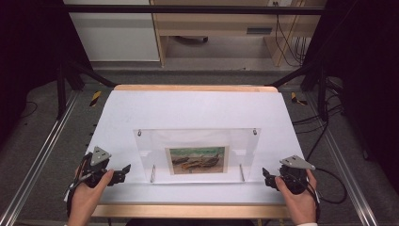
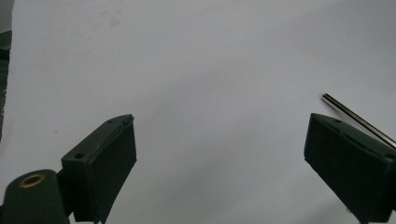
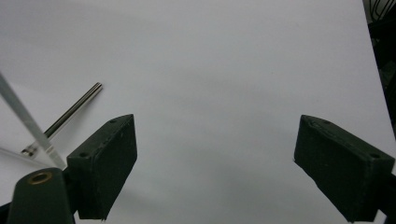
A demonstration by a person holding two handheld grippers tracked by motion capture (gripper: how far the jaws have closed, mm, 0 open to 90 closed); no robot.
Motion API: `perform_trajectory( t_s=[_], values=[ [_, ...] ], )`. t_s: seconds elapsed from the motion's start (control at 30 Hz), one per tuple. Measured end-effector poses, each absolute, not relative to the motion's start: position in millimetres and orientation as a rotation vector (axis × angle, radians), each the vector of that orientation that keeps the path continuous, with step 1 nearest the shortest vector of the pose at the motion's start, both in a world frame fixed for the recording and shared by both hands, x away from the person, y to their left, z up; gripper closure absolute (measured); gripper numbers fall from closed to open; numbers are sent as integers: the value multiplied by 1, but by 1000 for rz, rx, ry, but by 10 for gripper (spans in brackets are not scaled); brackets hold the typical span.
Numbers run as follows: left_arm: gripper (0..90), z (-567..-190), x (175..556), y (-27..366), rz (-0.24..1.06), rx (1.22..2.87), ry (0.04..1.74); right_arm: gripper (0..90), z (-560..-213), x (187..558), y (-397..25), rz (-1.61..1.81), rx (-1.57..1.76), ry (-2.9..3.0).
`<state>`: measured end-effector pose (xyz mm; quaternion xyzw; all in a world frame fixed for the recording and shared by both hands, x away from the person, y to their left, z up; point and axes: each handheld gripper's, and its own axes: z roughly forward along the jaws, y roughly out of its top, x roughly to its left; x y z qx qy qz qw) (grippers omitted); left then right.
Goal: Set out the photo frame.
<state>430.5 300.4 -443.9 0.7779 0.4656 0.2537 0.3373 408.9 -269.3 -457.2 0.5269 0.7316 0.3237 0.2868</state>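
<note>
Clear acrylic photo frame (image 1: 197, 155) lies flat mid-desk (image 1: 197, 108) between the left hand-held gripper (image 1: 123, 172) and right hand-held gripper (image 1: 266, 177), both jaws wide apart and empty; best approach low, pinching opposite edges evenly, avoiding the metal standoff pins (image 1: 153, 173).

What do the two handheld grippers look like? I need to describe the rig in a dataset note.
Both the left gripper and the right gripper are black, each with two blocky, flat-faced jaws. A grey three-cornered plate sits on top of each, and a black cable trails away from each. In both gripper views a brass-coloured ring is set in the body near the jaw at the left. A white cuff edges the right hand's wrist.
</note>
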Motion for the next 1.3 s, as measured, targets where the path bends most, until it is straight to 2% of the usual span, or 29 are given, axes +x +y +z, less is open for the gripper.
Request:
perform_trajectory(
  t_s=[0.63,1.3],
  values=[
    [86,-445,469,300,705,2062,1203,141,-460,448,-268,839,1433,1960],
    [86,-455,482,310,707,2033,1243,150,-469,468,-271,877,1512,1901]
  ],
)
